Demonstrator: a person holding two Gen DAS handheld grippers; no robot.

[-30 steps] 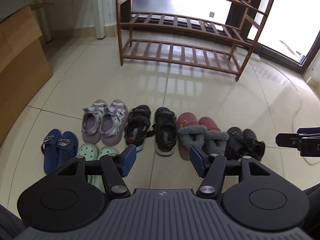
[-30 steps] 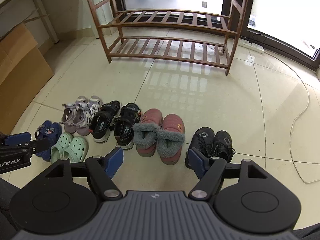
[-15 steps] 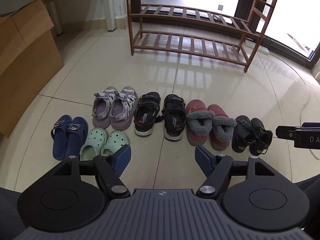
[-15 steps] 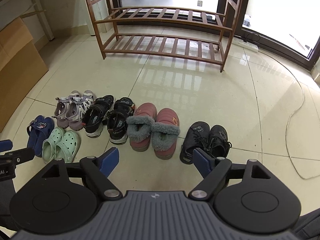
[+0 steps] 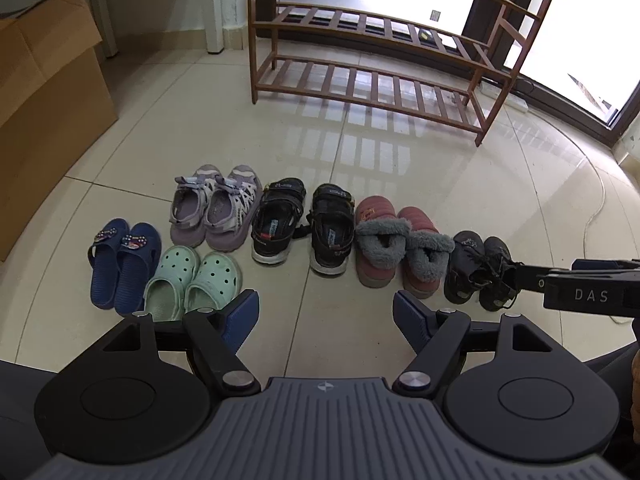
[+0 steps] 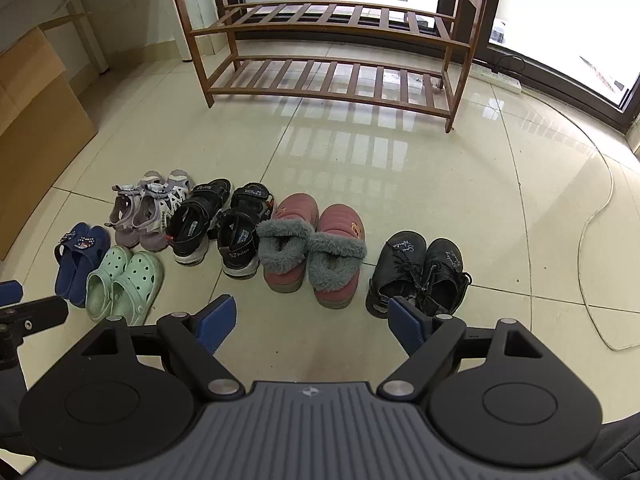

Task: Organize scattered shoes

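Lining floor: six paired shoes (image 6: 312, 252)

Six pairs of shoes (image 6: 312, 248) sit side by side on the tiled floor before an empty wooden rack (image 6: 328, 64).

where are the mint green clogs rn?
In both wrist views the mint green clogs sit on the floor, lower left, nearest the camera, between the navy slides and the purple sandals.
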